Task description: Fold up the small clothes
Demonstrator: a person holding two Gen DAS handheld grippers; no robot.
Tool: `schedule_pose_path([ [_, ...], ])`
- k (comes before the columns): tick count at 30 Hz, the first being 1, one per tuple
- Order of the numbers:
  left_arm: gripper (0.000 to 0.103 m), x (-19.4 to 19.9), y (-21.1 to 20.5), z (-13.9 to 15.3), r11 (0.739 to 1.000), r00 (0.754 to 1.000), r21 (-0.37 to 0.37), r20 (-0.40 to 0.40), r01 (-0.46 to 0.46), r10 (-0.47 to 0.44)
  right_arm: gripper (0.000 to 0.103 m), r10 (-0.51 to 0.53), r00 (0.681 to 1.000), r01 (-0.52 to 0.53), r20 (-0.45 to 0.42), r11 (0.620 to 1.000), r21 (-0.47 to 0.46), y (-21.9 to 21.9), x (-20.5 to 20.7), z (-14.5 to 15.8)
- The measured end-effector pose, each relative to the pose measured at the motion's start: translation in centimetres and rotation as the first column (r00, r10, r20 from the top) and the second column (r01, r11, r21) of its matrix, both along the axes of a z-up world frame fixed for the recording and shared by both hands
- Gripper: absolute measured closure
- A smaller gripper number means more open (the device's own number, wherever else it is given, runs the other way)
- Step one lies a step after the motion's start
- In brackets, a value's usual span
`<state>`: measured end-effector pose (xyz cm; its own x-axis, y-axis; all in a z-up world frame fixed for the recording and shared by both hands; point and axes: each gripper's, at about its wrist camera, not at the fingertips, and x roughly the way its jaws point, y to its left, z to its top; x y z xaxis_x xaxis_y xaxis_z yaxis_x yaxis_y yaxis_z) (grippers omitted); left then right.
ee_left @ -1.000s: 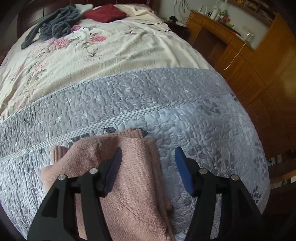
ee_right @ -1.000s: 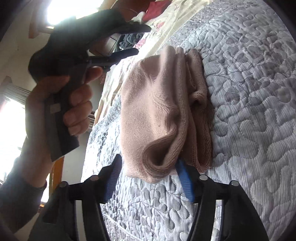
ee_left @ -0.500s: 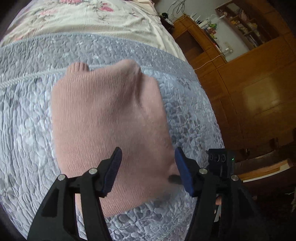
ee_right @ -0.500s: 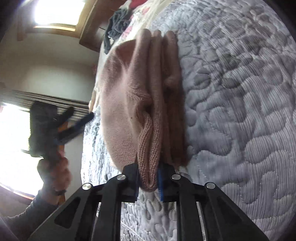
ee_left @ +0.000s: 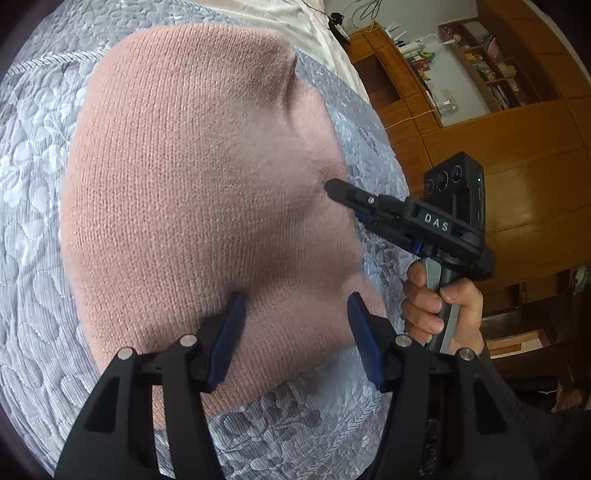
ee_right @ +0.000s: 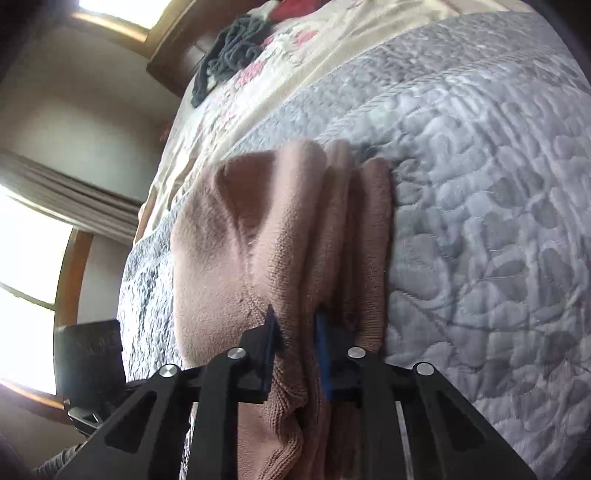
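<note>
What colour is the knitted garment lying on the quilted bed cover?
Dusty pink, plain knit. The knitted garment shows best in the left wrist view.

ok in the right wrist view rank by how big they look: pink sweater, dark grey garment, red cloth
1. pink sweater, largest, though nearest the camera
2. dark grey garment, far up the bed
3. red cloth, smallest, cut off by the frame edge, so unsure

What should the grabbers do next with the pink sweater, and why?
Probably the open left gripper should close on the near edge of the pink sweater. The right gripper already pinches the bunched layers at one side, while the left's fingers only straddle the knit. With both holding, the folded sweater could be lifted or shifted on the grey quilt without falling open.
</note>
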<state>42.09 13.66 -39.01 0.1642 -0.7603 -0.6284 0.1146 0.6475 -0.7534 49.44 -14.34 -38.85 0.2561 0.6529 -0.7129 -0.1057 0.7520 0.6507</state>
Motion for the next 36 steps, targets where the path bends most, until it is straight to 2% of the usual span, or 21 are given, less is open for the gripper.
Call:
schedule_pose_path([
  [2,0.05,-0.1,-0.4,0.4,0.999,1.0,-0.04,-0.006,0.019,-0.019,0.088,-0.049,0.997,0.051,-0.056,0.998,0.036,-1.9,0.0,-1.7],
  [6,0.05,1.1,1.3,3.9,0.998,0.995,-0.06,0.097,0.002,0.004,0.085,0.008,1.0,-0.005,-0.03,0.997,0.083,-1.1,1.2,-0.5],
  [9,0.05,3.8,3.9,5.1,0.997,0.991,-0.051,0.123,-0.053,0.059,0.07,-0.04,0.999,0.04,-0.006,0.995,0.089,-1.2,3.5,1.3],
  [10,0.05,4.8,4.5,5.1,0.997,0.99,-0.038,0.125,-0.066,0.07,0.06,-0.044,0.999,0.045,-0.013,0.995,0.089,-0.9,4.5,1.4],
  [11,0.05,5.7,4.9,5.1,0.997,0.989,-0.029,0.126,-0.073,0.076,0.053,-0.031,0.999,0.033,-0.026,0.996,0.08,-0.4,5.5,1.3],
  [12,0.05,6.8,5.2,5.0,0.997,0.99,-0.027,0.12,-0.073,0.076,0.052,-0.004,0.999,0.007,-0.044,0.997,0.072,0.2,6.4,1.0],
  [13,0.05,7.6,5.3,4.5,0.997,0.991,-0.023,0.106,-0.077,0.079,0.053,0.031,0.997,-0.028,-0.064,0.998,0.056,1.1,7.2,0.5],
  [14,0.05,8.4,5.5,3.7,0.997,0.993,-0.016,0.088,-0.08,0.081,0.071,0.054,0.997,-0.053,-0.063,0.998,0.019,1.7,7.8,0.1],
  [15,0.051,9.1,5.3,2.6,0.997,0.995,-0.016,0.058,-0.078,0.079,0.077,0.079,0.995,-0.08,-0.057,0.997,-0.019,2.2,8.5,-0.3],
  [17,0.064,9.9,4.8,1.0,0.997,0.997,0.007,0.02,-0.08,0.08,0.078,0.066,0.995,-0.069,-0.077,0.997,-0.04,1.2,9.0,-1.6],
  [20,0.067,10.8,4.2,-0.6,0.995,0.995,-0.007,-0.013,-0.101,0.101,0.077,0.038,0.994,-0.039,-0.102,0.999,-0.005,-0.4,8.8,-3.0],
  [23,0.066,10.5,4.6,0.8,0.992,0.993,-0.021,-0.004,-0.121,0.121,0.072,0.028,0.996,-0.027,-0.079,1.0,0.013,-1.4,7.5,-1.3],
  [25,0.066,9.4,4.8,3.0,0.995,0.995,-0.051,0.05,-0.089,0.092,0.07,0.029,1.0,-0.03,-0.009,0.999,-0.023,-1.5,6.2,1.2],
  [27,0.066,8.0,4.7,4.3,0.995,0.995,-0.079,0.082,-0.056,0.063,0.07,0.086,0.995,-0.085,0.056,0.996,-0.01,-0.4,4.8,3.3],
  [29,0.063,7.0,4.4,4.4,0.996,0.995,-0.079,0.086,-0.045,0.052,0.069,0.192,0.98,-0.193,0.058,0.981,0.02,1.5,3.4,3.6],
  [31,0.062,7.1,3.8,2.5,0.999,0.998,0.004,0.039,-0.05,0.05,0.069,0.269,0.963,-0.269,0.02,0.963,-0.014,3.5,2.8,2.3],
  [32,0.066,7.1,3.7,1.2,0.998,0.999,0.034,0.009,-0.047,0.047,0.078,0.279,0.96,-0.278,0.015,0.959,-0.056,3.9,2.7,1.4],
  [33,0.069,7.2,3.8,0.2,0.998,0.998,0.031,-0.008,-0.055,0.056,0.089,0.278,0.961,-0.275,0.016,0.956,-0.099,3.8,2.9,0.7],
  [34,0.076,7.2,4.1,-0.2,0.997,0.997,0.023,-0.02,-0.073,0.073,0.095,0.276,0.961,-0.272,0.018,0.956,-0.109,3.2,2.9,0.3],
  [36,0.077,7.1,4.6,0.1,0.995,0.994,0.016,-0.028,-0.102,0.103,0.102,0.23,0.973,-0.231,-0.011,0.971,-0.068,1.7,2.7,0.4],
])
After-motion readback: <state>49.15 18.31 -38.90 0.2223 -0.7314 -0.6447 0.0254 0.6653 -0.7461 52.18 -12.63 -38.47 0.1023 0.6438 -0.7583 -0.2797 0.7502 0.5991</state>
